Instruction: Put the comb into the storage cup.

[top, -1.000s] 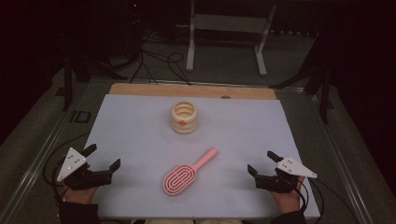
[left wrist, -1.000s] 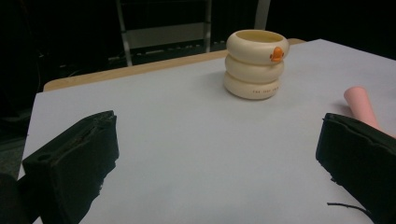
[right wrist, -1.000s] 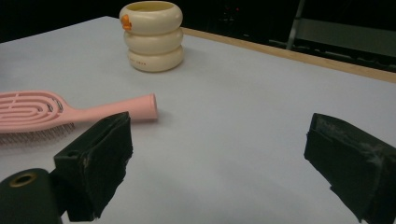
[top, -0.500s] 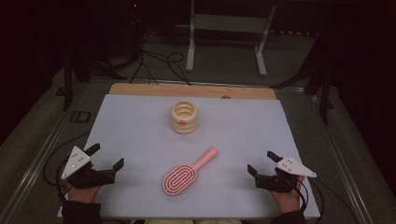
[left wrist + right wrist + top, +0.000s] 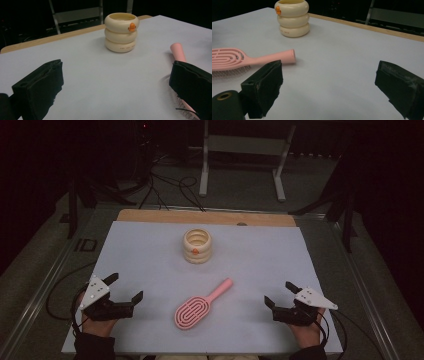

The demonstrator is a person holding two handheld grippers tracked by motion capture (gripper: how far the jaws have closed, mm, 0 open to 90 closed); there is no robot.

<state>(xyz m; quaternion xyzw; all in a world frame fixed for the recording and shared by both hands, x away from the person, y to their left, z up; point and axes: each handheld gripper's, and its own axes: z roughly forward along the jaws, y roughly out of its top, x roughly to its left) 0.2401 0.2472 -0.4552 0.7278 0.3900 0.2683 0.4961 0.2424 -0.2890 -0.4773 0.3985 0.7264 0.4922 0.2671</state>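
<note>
A pink hairbrush (image 5: 199,306) lies flat near the middle front of the white table top, handle pointing up-right; it also shows as the hairbrush (image 5: 242,59) and the hairbrush (image 5: 178,53). A cream ribbed cup (image 5: 197,245) with an orange mark stands upright behind it, seen too as the cup (image 5: 121,31) and the cup (image 5: 292,17). My left gripper (image 5: 125,287) hovers at the front left, open and empty. At the front right my right gripper (image 5: 280,293) is open and empty. Both are well apart from the brush.
The white table top (image 5: 150,265) has a wooden strip (image 5: 200,216) along its far edge. Cables (image 5: 170,185) and a metal stand (image 5: 240,155) lie on the dark floor beyond. Cables trail off the table's front corners.
My left gripper has shifted slightly to the right and turned a little. The right gripper, brush and cup have not moved.
</note>
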